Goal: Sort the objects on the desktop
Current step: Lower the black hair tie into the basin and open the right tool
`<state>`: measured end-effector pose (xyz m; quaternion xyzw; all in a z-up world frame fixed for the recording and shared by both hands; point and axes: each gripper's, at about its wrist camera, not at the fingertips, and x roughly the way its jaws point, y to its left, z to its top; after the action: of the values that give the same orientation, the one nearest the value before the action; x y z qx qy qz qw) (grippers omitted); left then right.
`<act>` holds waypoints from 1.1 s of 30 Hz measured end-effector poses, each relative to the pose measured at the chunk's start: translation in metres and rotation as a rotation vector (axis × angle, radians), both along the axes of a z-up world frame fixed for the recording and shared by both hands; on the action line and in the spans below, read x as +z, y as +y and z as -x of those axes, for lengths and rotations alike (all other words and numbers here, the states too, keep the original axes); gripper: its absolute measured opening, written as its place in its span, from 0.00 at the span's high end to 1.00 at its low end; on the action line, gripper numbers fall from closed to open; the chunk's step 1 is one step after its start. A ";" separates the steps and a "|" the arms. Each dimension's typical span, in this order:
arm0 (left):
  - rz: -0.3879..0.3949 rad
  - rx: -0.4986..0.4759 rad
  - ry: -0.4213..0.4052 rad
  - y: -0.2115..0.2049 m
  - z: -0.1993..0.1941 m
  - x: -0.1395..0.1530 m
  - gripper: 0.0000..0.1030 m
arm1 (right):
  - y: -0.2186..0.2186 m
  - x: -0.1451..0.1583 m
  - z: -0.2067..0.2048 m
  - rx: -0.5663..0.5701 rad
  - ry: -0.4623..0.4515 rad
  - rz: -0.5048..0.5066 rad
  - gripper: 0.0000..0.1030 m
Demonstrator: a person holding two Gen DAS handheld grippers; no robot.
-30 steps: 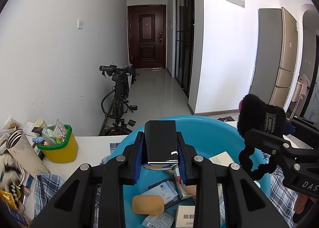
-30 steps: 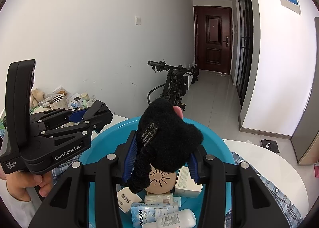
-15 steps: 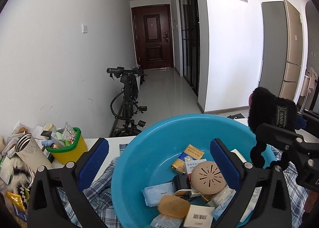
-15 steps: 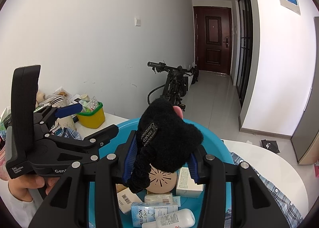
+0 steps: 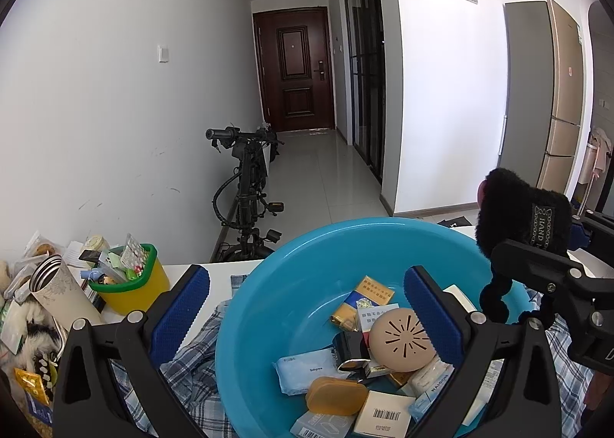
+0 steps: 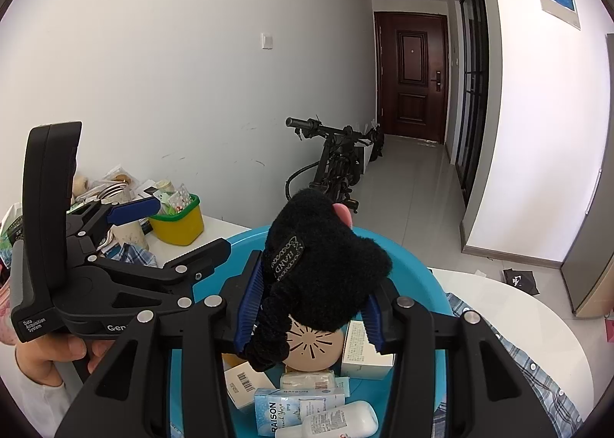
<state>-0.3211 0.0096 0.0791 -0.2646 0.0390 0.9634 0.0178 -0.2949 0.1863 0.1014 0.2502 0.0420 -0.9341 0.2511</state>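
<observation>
My left gripper (image 5: pixel 305 296) hangs wide open over a blue basin (image 5: pixel 345 227), with nothing between its blue pads. A black box (image 5: pixel 347 348) lies in the basin among a round beige disc (image 5: pixel 403 338), an orange case (image 5: pixel 335 396), a tissue pack (image 5: pixel 307 367) and several small cartons. My right gripper (image 6: pixel 312 303) is shut on a black fuzzy plush item (image 6: pixel 318 277) with a "HAND" label, held above the basin's right side. The same plush item (image 5: pixel 522 215) shows at the right of the left wrist view.
A plaid cloth (image 5: pixel 192 372) lies under the basin on a white table. A yellow cup with a green rim (image 5: pixel 130 288), a patterned tumbler (image 5: pixel 57 288) and loose clutter crowd the left. A bicycle (image 5: pixel 245 188) stands beyond the table. A hand (image 6: pixel 42 353) holds the left gripper.
The left gripper has opened wide and let go of the black box, which now lies in the basin. The right gripper and its plush item have stayed put.
</observation>
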 end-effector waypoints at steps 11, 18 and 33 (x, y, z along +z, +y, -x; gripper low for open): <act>-0.004 0.005 -0.002 0.000 -0.001 -0.002 0.00 | 0.000 0.000 0.000 0.001 0.000 -0.002 0.56; -0.001 0.003 -0.001 0.001 -0.002 -0.003 0.00 | 0.001 0.001 -0.001 0.010 -0.003 0.010 0.55; -0.014 0.009 -0.001 -0.002 -0.004 0.000 0.00 | 0.004 -0.004 0.005 -0.044 0.009 0.025 0.00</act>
<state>-0.3167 0.0081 0.0794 -0.2653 0.0312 0.9635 0.0155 -0.2995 0.1905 0.0969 0.2434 0.0257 -0.9411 0.2333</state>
